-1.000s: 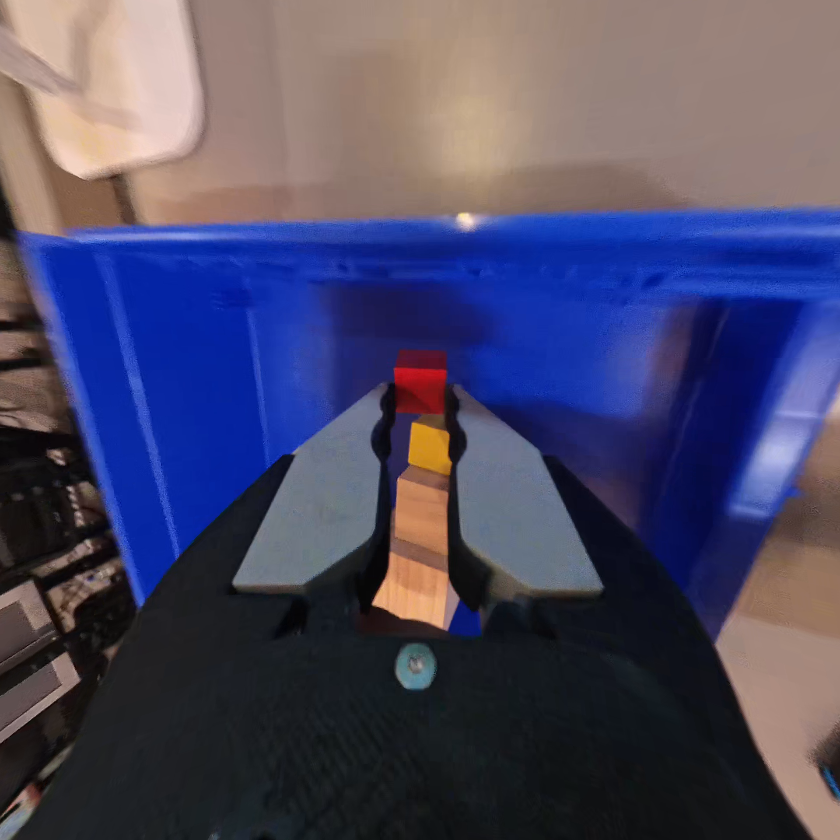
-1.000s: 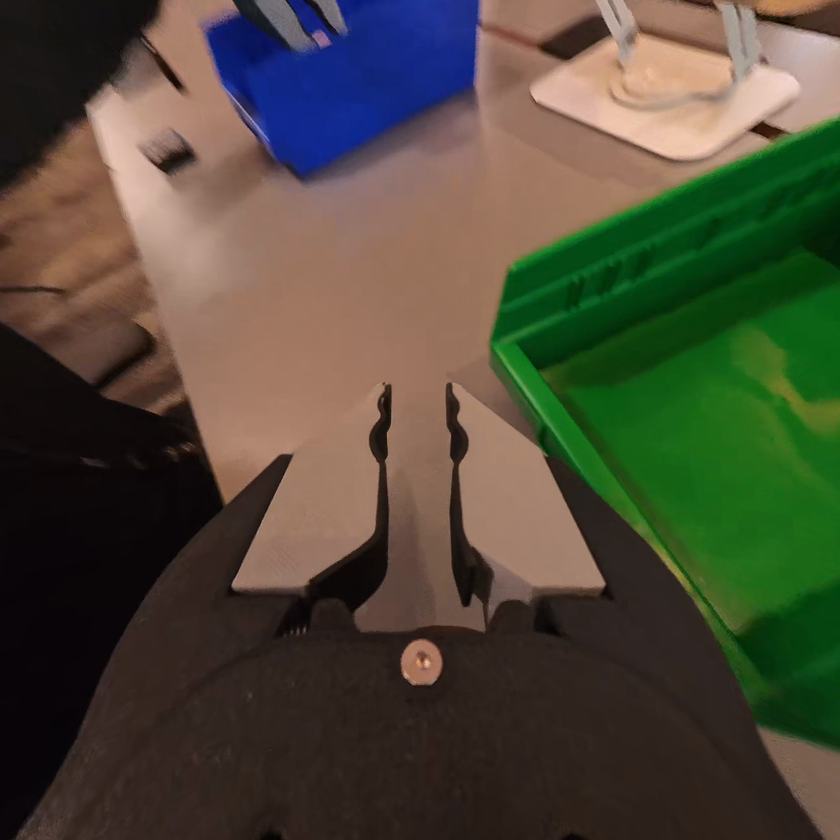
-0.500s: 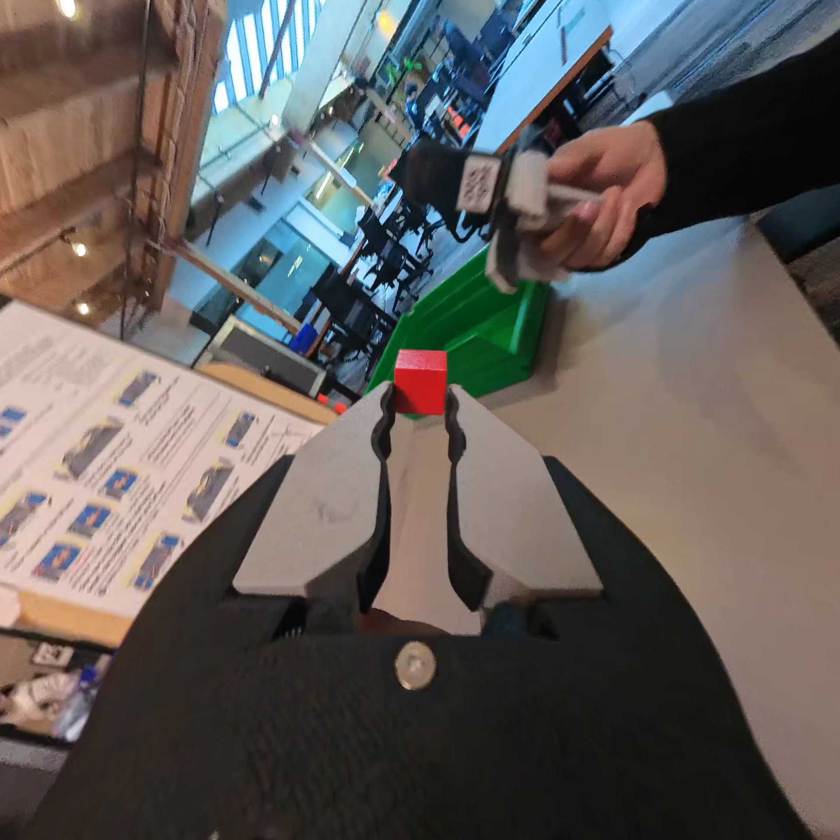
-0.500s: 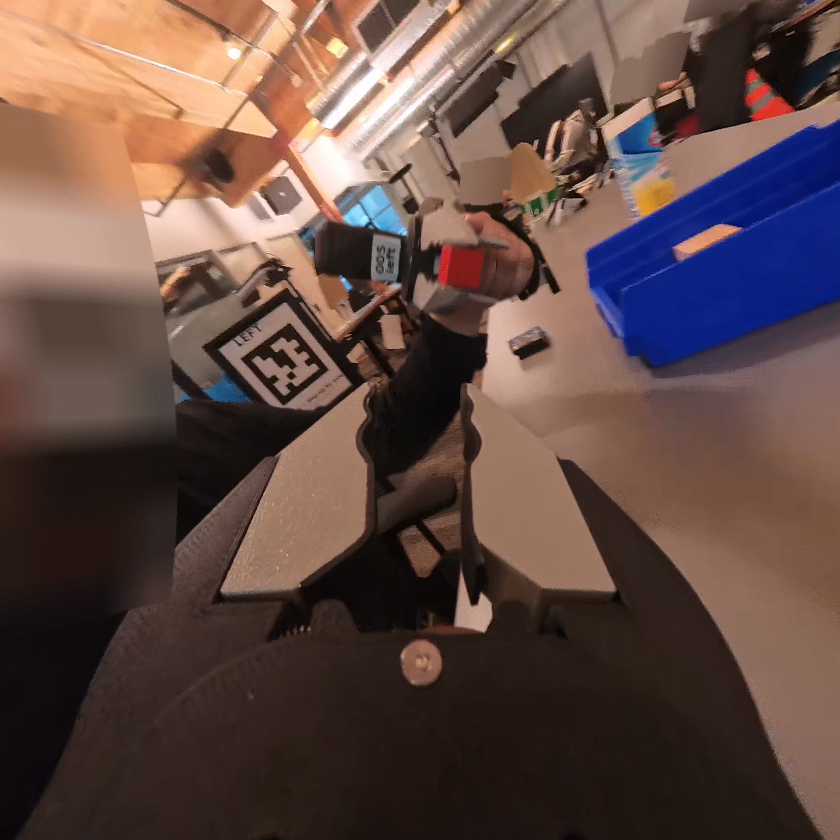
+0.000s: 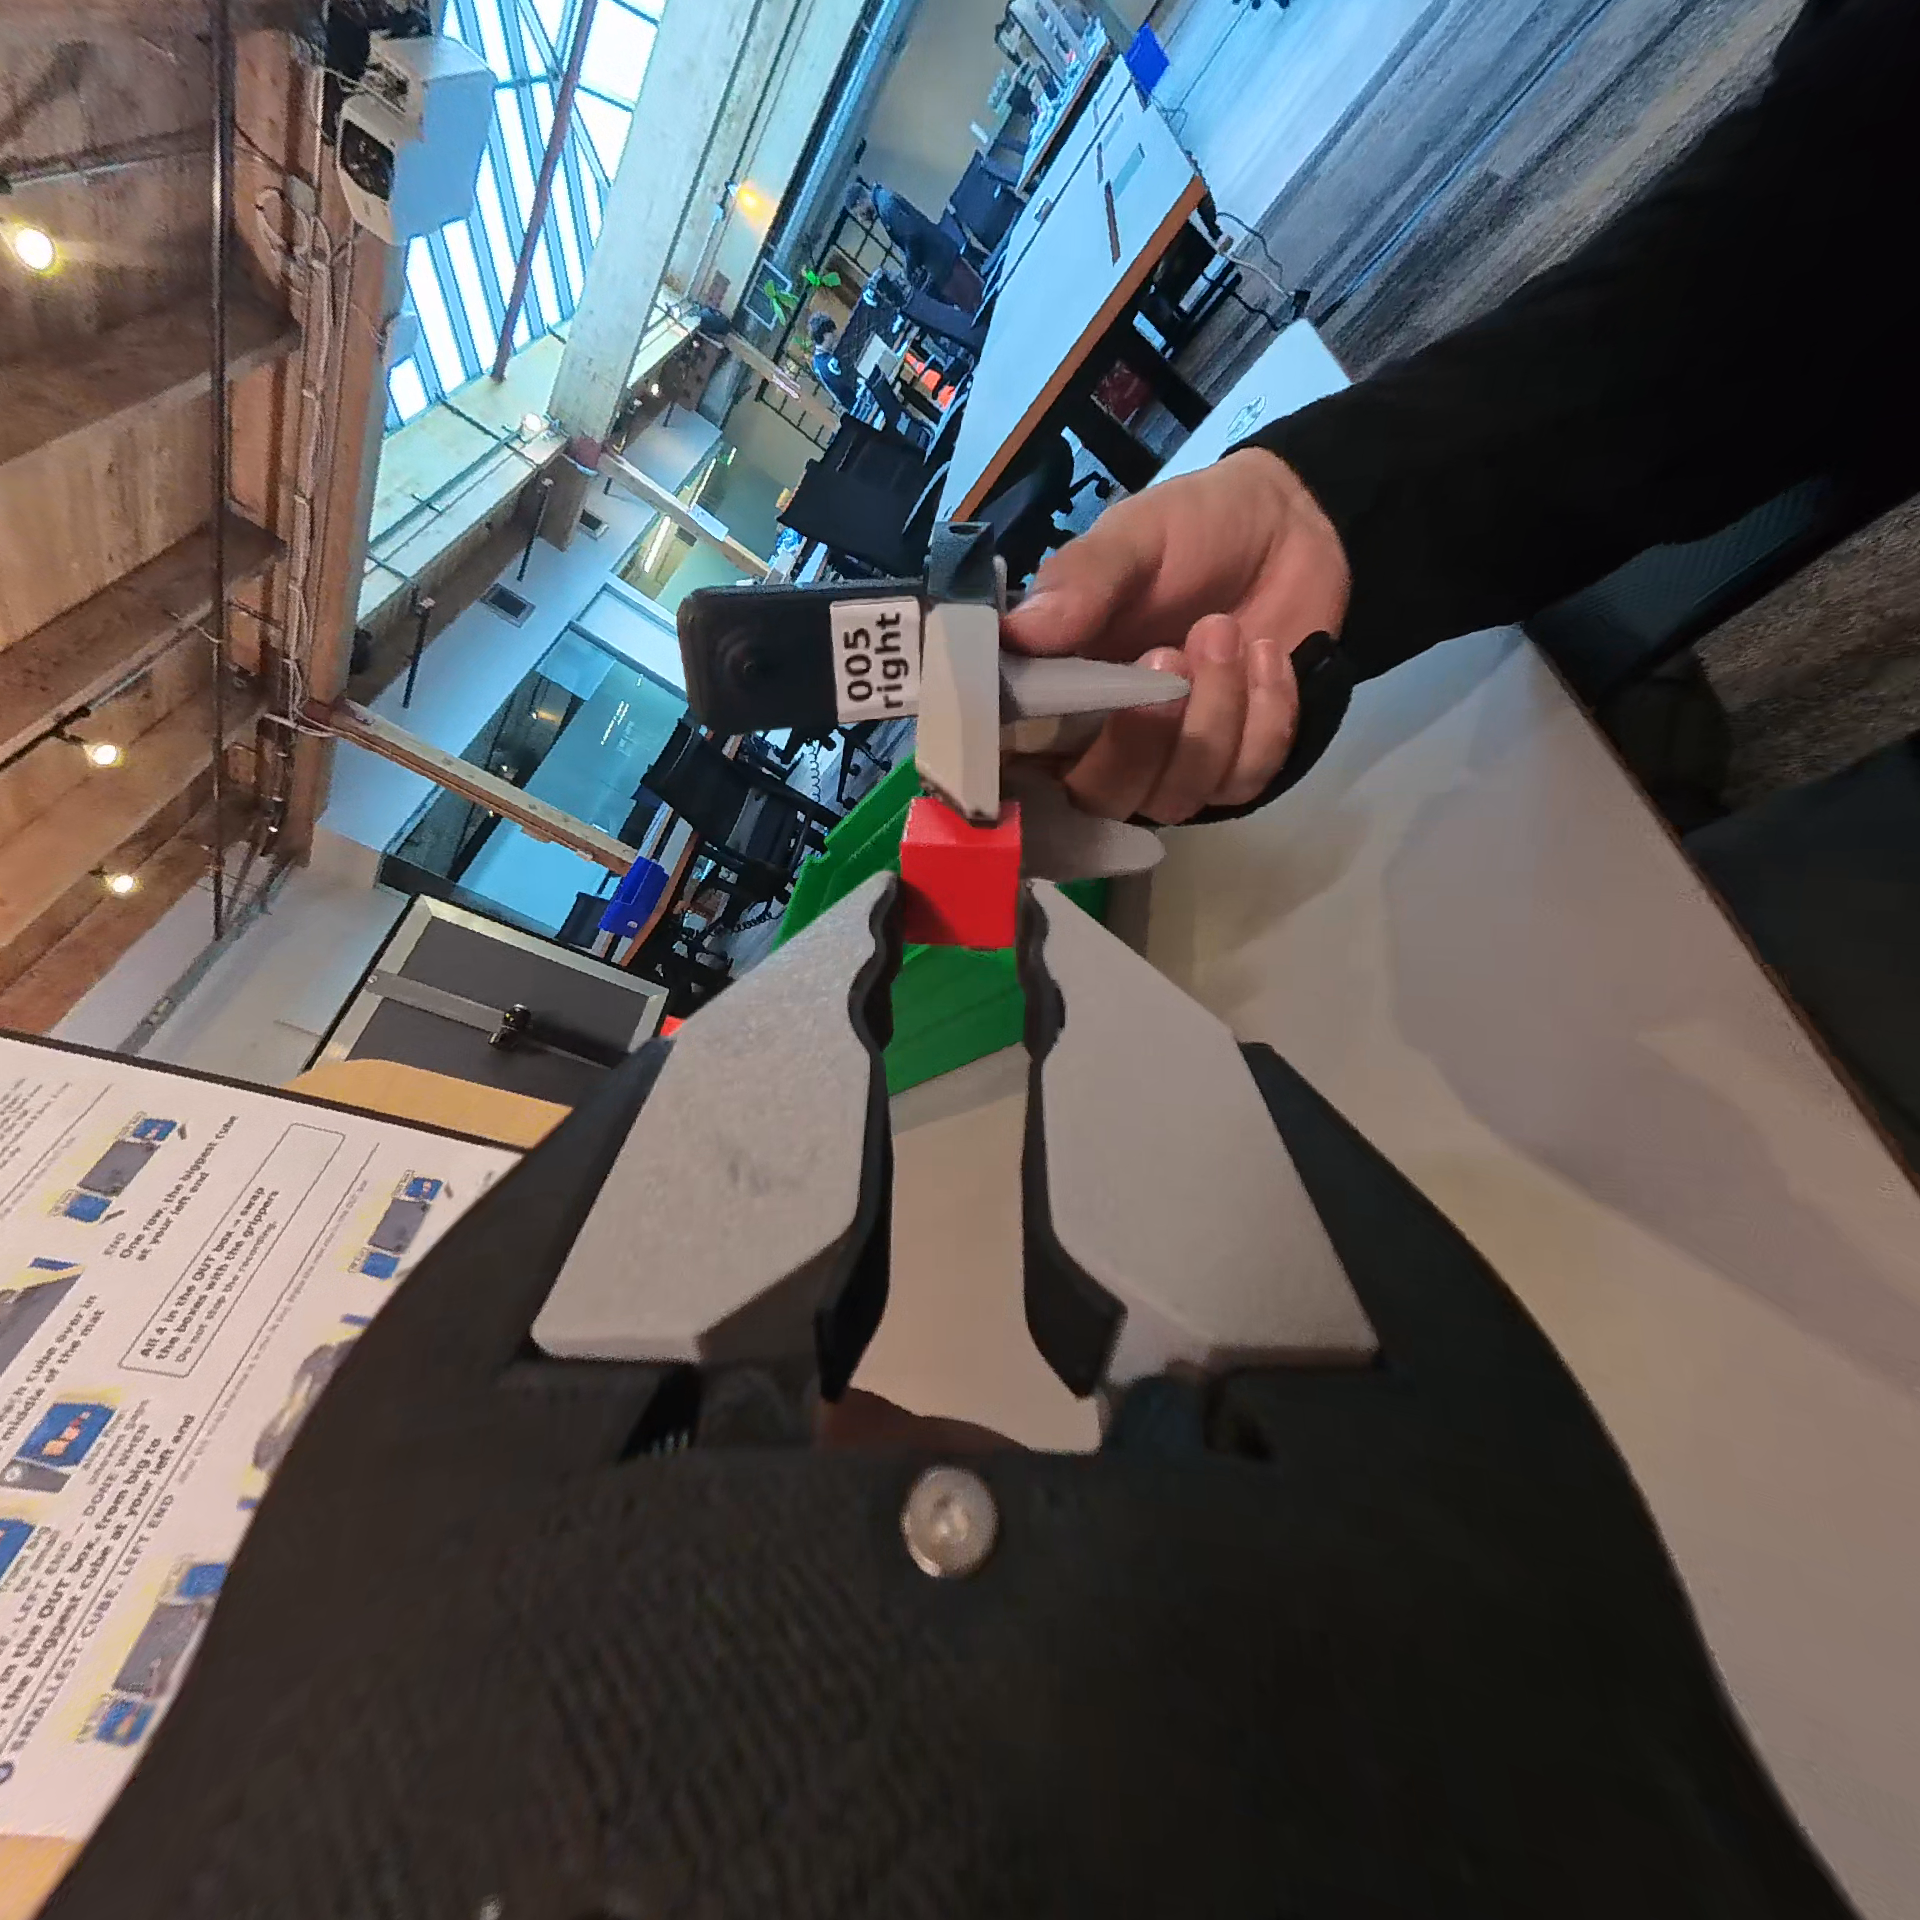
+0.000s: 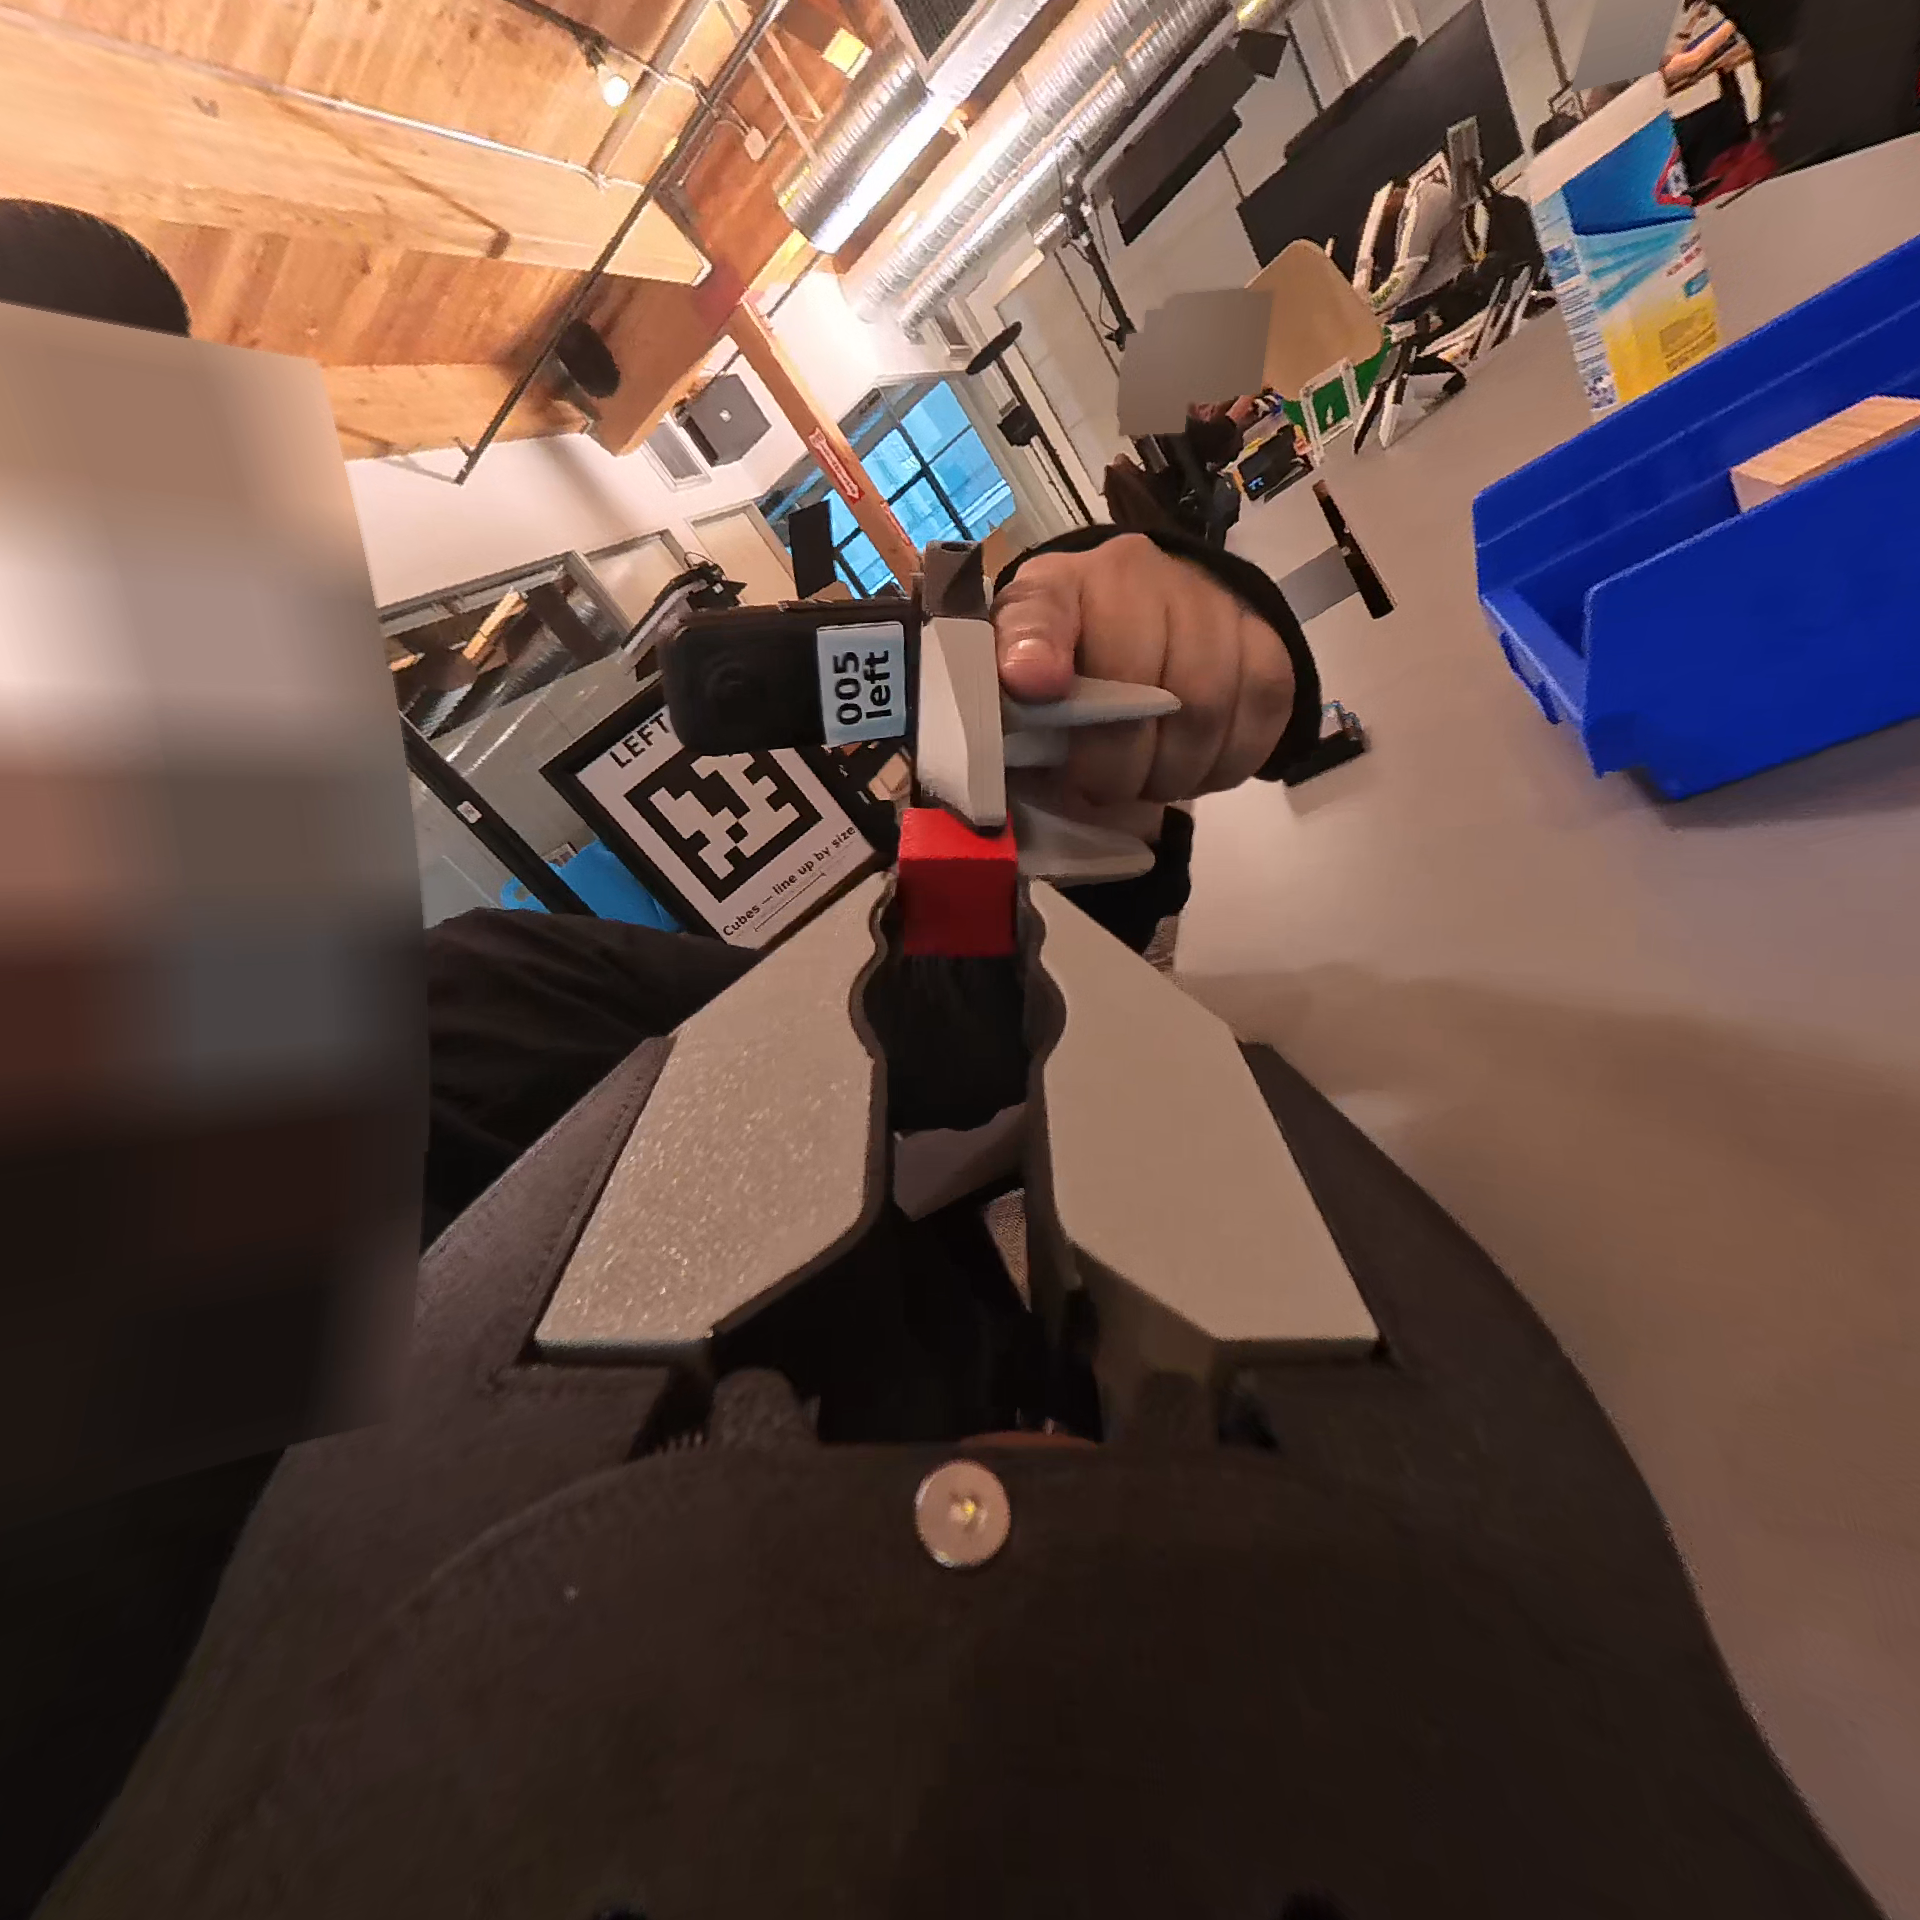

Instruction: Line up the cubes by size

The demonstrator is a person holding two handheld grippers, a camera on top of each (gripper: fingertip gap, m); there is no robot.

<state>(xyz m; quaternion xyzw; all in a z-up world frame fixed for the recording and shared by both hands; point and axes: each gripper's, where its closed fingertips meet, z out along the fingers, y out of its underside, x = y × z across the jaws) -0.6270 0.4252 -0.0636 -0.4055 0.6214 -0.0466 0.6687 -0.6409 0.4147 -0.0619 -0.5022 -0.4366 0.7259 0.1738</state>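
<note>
Meeting tip to tip above the worktop [image 5: 1507,1039], the left gripper [image 5: 956,914] and right gripper [image 6: 961,914] both clamp the red cube [image 5: 956,878], held in mid-air between them, wooden block [image 6: 1829,452] in the blue bin [image 6: 1714,644]

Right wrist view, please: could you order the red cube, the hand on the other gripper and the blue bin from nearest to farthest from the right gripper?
1. Red cube: between the right gripper fingertips, in midair.
2. Hand: just beyond the cube, gripping the other gripper's handle.
3. Blue bin: far right on the grey table, holding a wooden block.
</note>
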